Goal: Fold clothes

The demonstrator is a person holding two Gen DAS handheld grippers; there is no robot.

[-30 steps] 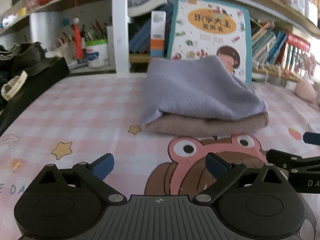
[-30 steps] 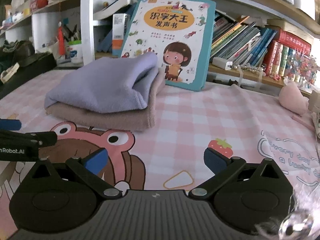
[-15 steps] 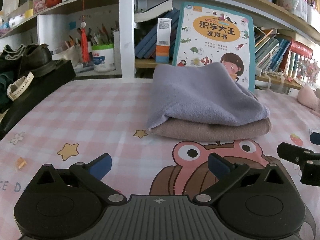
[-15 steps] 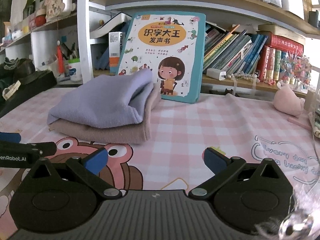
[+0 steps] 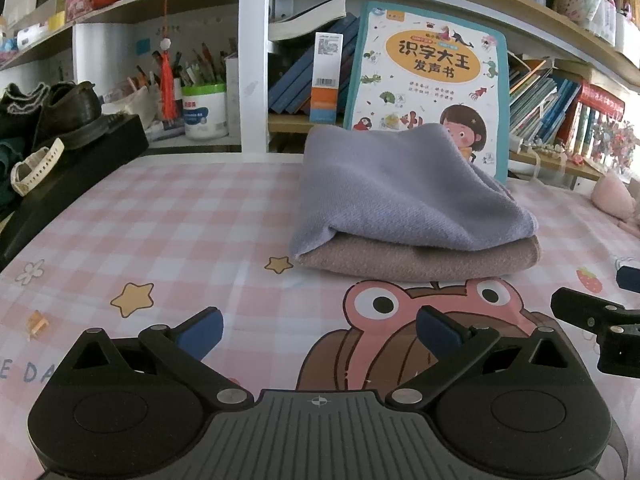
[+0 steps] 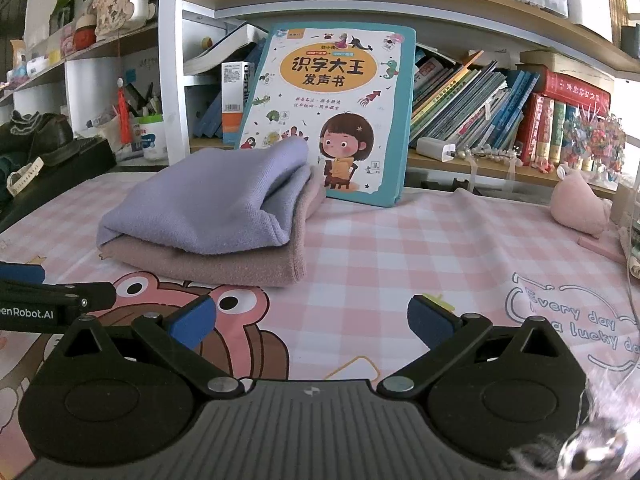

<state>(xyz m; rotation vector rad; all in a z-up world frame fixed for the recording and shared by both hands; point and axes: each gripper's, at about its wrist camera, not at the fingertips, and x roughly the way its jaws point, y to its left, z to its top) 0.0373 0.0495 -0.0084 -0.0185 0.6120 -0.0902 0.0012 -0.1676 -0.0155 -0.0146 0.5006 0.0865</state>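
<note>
Holding both tongs wide and empty above the pink checked tablecloth (image 5: 180, 208), my left gripper (image 5: 318, 326) and right gripper (image 6: 312, 316) face the folded lilac cloth (image 5: 384, 192) stacked on the folded tan cloth (image 5: 420, 260), long axis running left-right, before the picture book (image 6: 340, 112).

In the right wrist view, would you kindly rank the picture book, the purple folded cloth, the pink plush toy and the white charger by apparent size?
1. Purple folded cloth and picture book: look alike in size, and the cloth lies nearer, so unranked.
2. Pink plush toy.
3. White charger.
</note>
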